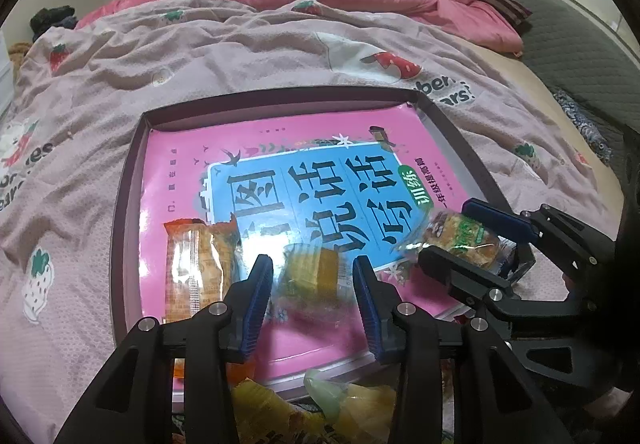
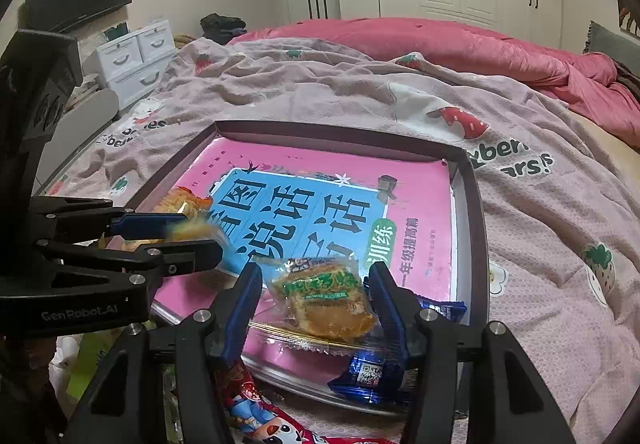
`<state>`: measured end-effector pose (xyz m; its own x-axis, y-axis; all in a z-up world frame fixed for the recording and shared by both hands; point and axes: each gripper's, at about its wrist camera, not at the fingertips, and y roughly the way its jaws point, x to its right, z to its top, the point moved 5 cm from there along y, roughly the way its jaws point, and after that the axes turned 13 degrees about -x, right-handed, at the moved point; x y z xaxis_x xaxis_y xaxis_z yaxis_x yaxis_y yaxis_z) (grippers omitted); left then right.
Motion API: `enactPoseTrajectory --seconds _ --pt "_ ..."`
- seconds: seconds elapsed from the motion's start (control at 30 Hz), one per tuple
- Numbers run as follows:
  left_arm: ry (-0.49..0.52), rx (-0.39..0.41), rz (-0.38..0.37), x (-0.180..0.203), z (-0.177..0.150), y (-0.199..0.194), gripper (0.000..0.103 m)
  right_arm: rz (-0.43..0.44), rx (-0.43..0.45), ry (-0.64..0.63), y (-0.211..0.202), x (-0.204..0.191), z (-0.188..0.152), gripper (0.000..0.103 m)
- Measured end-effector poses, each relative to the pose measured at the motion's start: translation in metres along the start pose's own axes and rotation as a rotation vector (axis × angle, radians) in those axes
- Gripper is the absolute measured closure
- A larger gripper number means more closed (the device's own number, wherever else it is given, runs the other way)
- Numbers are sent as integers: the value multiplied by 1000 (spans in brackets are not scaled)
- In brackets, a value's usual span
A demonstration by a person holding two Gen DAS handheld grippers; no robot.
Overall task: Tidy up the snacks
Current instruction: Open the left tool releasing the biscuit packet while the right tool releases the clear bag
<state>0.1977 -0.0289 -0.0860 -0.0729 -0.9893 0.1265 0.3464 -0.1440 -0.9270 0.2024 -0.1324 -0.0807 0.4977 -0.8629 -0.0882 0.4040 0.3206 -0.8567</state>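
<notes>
Both grippers are pointed steeply downward and set close together, side by side. The left gripper is seen with its jaws parted; a wrapped yellow snack lies in the gap, blurred, and no contact with the blue pads can be made out. The right gripper is likewise held with its jaws apart — a wrapped pastry sits between them, clear of both pads. Black arms run back from each pair of fingers toward the cameras.

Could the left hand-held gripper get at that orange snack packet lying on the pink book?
Probably yes. The orange packet lies uncovered just beside the left hand-held gripper, though a yellow snack sits between its fingers.
</notes>
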Motion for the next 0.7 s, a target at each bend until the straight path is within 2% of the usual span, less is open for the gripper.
enactPoseTrajectory --seconds 0.13,0.4,0.53,0.7 --pt "3 8 1 0 1 -4 55 5 7 2 -2 0 1 47" --pt "8 25 6 2 2 -14 53 10 41 18 -14 4 3 46" --pt "7 43 0 2 4 -24 49 15 68 31 -23 7 5 42" --pt "2 71 -7 2 5 -38 48 18 97 45 -33 11 6 40"
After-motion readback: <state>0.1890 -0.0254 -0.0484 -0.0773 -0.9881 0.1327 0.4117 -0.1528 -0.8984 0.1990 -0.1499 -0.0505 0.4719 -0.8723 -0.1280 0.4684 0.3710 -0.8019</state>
